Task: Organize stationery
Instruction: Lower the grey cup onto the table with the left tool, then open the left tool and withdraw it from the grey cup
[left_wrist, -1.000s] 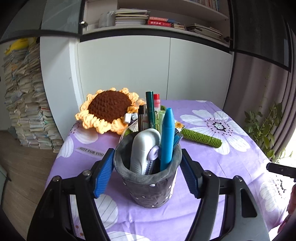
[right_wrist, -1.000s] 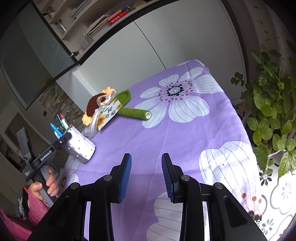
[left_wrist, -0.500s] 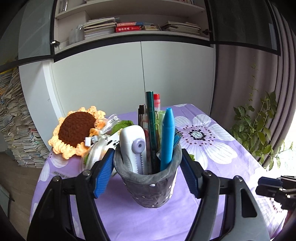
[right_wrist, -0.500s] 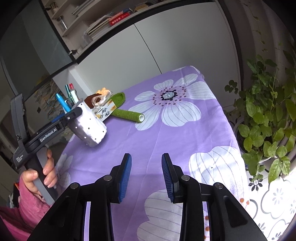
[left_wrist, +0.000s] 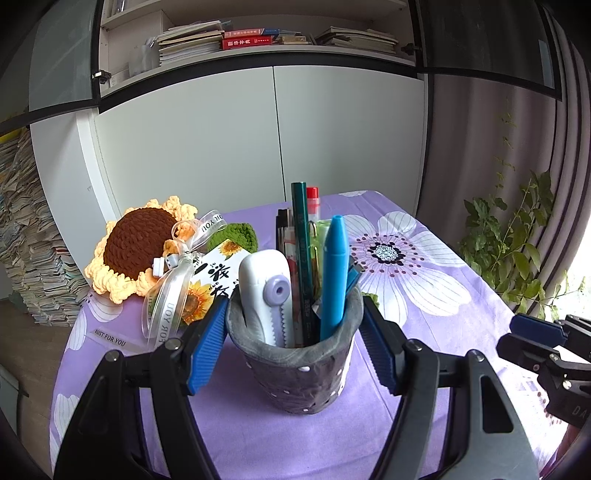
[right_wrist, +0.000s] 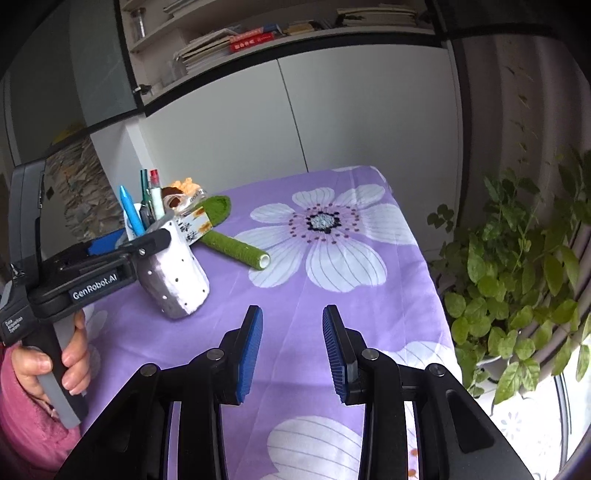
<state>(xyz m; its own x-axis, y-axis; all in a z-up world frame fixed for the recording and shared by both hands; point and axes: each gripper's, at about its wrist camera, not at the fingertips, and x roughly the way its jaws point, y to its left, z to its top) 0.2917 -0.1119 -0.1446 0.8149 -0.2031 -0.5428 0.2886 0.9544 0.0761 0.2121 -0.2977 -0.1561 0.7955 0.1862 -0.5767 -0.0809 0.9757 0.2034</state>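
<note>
The left gripper is pinching a grey dotted pen holder between its blue fingers, holding it tilted above the purple flowered tabletop. The holder is carrying a blue crayon, a green pencil and a white correction tape. The right gripper is hovering nearby, its fingers spread around nothing. A crocheted sunflower is lying behind.
</note>
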